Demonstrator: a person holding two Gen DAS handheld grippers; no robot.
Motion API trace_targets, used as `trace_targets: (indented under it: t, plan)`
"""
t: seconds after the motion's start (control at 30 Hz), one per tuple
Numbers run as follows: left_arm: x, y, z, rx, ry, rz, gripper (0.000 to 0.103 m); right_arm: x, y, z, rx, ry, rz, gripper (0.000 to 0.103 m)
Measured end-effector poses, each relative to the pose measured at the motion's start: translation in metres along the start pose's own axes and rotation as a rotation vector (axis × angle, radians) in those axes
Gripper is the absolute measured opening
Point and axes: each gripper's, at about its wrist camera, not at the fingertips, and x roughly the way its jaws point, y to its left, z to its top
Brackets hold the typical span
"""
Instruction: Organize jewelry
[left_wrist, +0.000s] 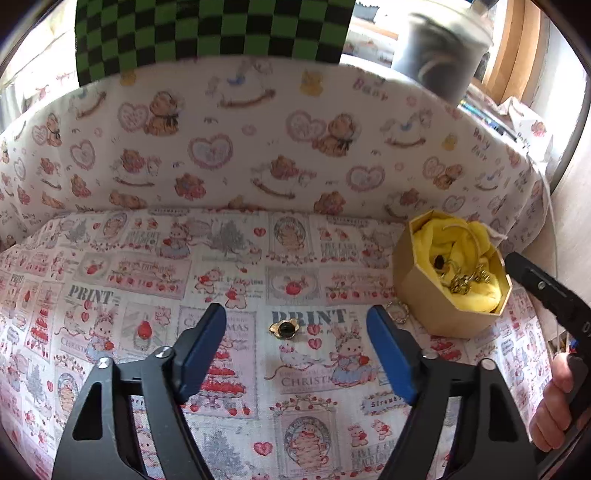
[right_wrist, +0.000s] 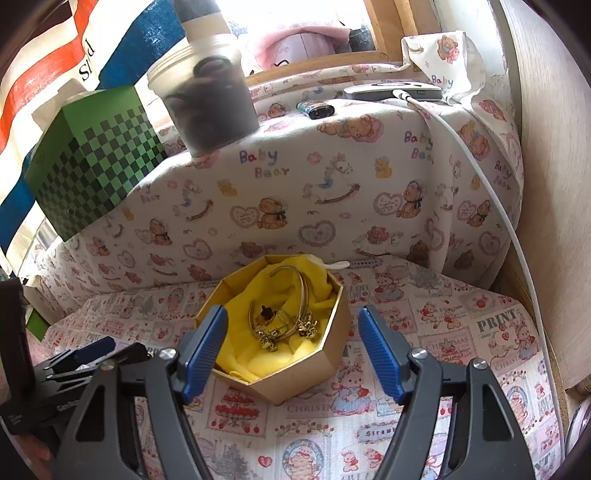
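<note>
A gold hexagonal box (left_wrist: 436, 295) lined with yellow cloth holds gold jewelry (left_wrist: 465, 278), including a bangle and chains. It also shows in the right wrist view (right_wrist: 314, 373) with the jewelry (right_wrist: 284, 325) inside. A small gold piece with a dark stone (left_wrist: 283, 328) lies on the printed cloth, centred just ahead of my open, empty left gripper (left_wrist: 295, 321). A thin ring-like piece (left_wrist: 397, 312) lies by the box's left foot. My right gripper (right_wrist: 290, 321) is open and empty, hovering just in front of the box.
A padded teddy-print wall (left_wrist: 258, 147) backs the printed cloth surface (left_wrist: 221, 266). A green checkered box (right_wrist: 92, 166), a dark jar (right_wrist: 210, 99), a phone with a white cable (right_wrist: 391, 92) sit on the ledge. A wall (right_wrist: 554, 184) is at right.
</note>
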Motion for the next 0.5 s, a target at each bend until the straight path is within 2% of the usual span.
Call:
trace_targets:
  t: [0.03,0.13,0.2,0.33,0.5]
  plan:
    - [0.002,0.001,0.0,-0.002,0.007,0.013,0.073,0.0,0.0,0.0,-0.001,0.001,-0.001,0.071]
    - [0.009,0.004,0.0,-0.015,0.028,0.02,0.056,0.0,0.001,0.0,-0.001,0.002,0.002,0.071]
    - [0.015,0.005,0.0,-0.014,0.053,-0.002,0.029,0.0,0.002,0.0,-0.006,0.001,0.003,0.071]
    - [0.021,0.004,0.0,-0.004,0.074,0.019,0.015,0.001,0.002,0.0,-0.017,0.003,0.009,0.071]
    - [0.009,0.005,0.003,0.0,0.041,0.018,0.014,-0.001,0.003,0.001,-0.03,-0.001,0.018,0.071]
